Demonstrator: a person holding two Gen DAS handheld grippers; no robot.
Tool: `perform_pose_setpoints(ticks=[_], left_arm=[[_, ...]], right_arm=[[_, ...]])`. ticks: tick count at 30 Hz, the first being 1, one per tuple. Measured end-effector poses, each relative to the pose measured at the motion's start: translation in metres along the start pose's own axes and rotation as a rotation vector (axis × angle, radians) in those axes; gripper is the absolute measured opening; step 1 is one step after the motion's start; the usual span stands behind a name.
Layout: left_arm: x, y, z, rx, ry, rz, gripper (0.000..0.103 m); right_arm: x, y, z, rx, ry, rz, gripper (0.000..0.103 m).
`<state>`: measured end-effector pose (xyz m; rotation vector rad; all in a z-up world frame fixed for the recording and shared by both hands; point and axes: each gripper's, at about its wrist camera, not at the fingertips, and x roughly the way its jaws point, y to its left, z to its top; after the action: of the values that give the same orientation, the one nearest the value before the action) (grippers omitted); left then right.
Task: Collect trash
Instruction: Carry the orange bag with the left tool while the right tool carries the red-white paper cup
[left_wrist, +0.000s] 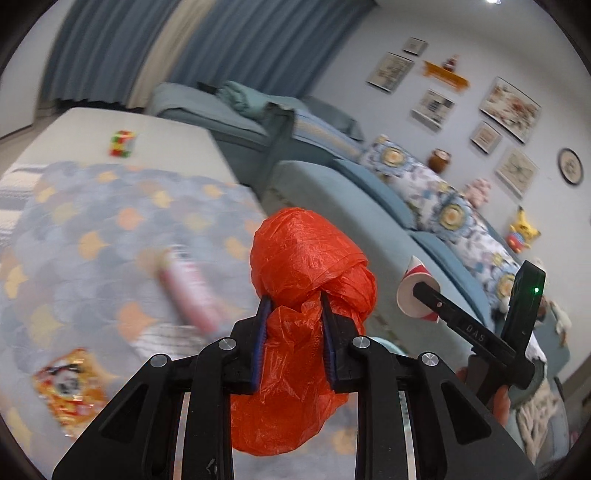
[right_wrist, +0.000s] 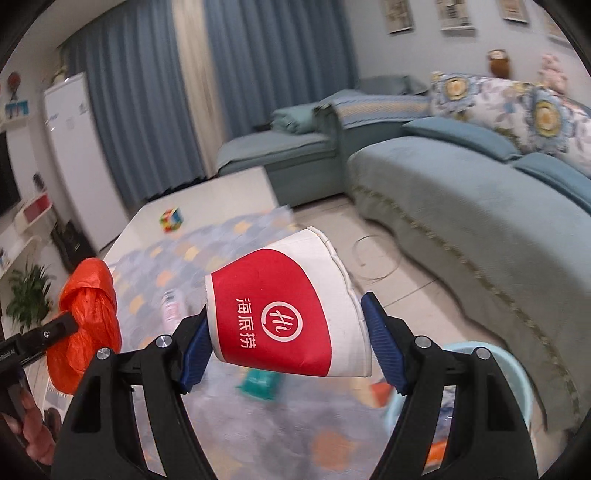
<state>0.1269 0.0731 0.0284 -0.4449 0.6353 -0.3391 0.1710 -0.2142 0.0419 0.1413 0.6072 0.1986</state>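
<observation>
While the left gripper (left_wrist: 293, 314) clamps a knotted orange bag (left_wrist: 306, 280) and the right gripper (right_wrist: 284, 336) holds a paper cup (right_wrist: 284, 314) sideways above the table (right_wrist: 221, 195), both should probably be carried steadily to the blue bin (right_wrist: 517, 373).

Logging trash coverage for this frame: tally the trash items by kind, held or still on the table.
Orange plastic bag: 1, held
Red-and-white paper cup: 1, held
Pink bottle: 1
Yellow snack wrapper: 1
Teal packet: 1
Total: 5

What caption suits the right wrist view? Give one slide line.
Right gripper fingers clamp a red-and-white paper cup above the patterned tablecloth; pale blue bin below.
</observation>
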Motion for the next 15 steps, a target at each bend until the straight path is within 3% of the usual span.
perform_pose_setpoints(ticks=[9,15], left_arm=[[0.067,-0.102,-0.026,0.098,0.072,-0.120,0.023],[0.117,-0.158,-0.056,0.152,0.133,-0.150,0.023]], right_arm=[[-0.049,-0.091,-0.023,0.088,0.001,-0.169,0.071],[-0.058,-0.142,-0.052,0.158,0.043,-0.250,0.071]])
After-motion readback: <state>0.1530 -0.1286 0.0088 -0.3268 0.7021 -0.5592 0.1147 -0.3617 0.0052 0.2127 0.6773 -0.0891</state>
